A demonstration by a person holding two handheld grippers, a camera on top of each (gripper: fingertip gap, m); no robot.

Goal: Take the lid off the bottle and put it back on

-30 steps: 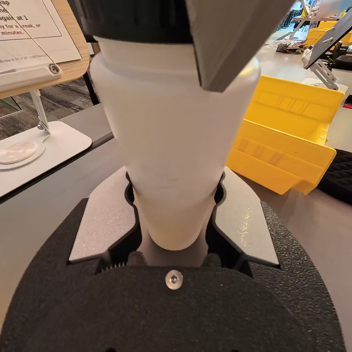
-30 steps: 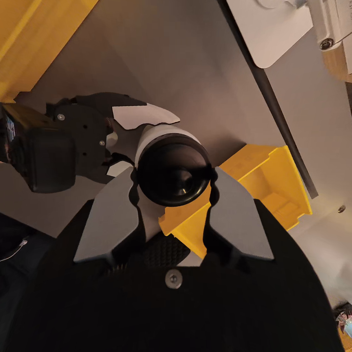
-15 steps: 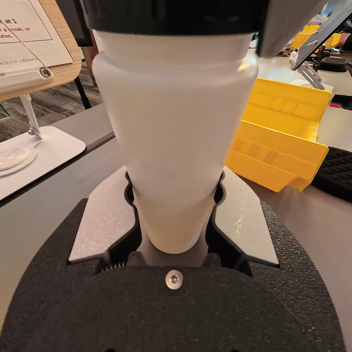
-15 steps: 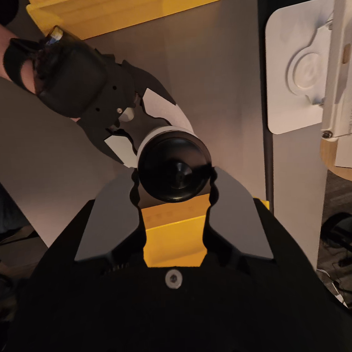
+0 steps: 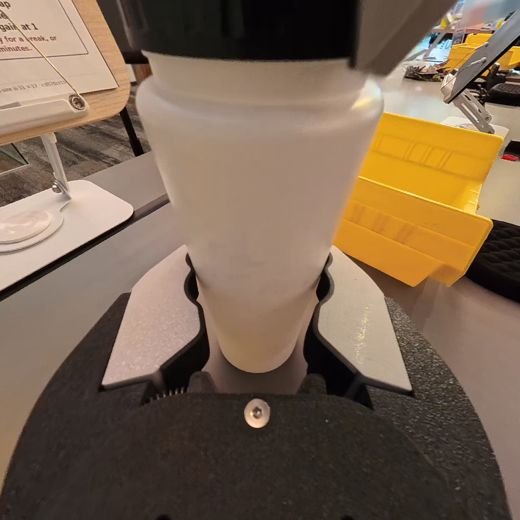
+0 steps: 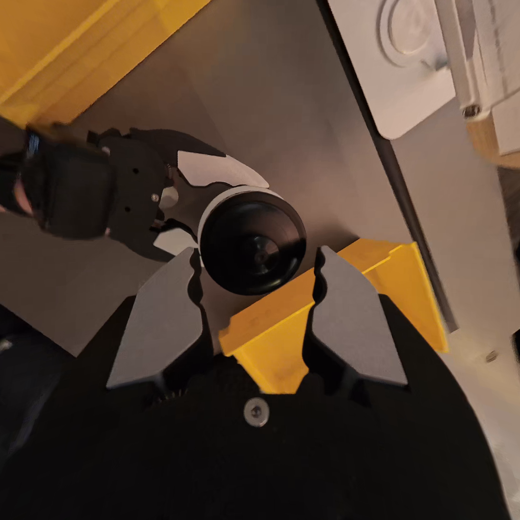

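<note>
- The left gripper has its two grey fingers pressed against the lower body of the white bottle, one on each side, clamping it
- The bottle stands upright just above the grey table; its base shows between the fingers, close to the gripper's black body
- The black lid sits on the bottle's neck, at the top edge of the left wrist view
- The right gripper looks down on the lid from above; its jaws stand apart at about the lid's width, with a gap on the right side, while the left fingertip is at the lid's rim, contact unclear
- In the right wrist view the left gripper reaches in from the left, a person's hand behind it
- A yellow bin lies on the table just right of the bottle; a second yellow bin shows in the upper left of the right wrist view
- A white stand base rests on the table to the left, holding a wooden board with a paper sheet
- A black textured mat lies at the far right
</note>
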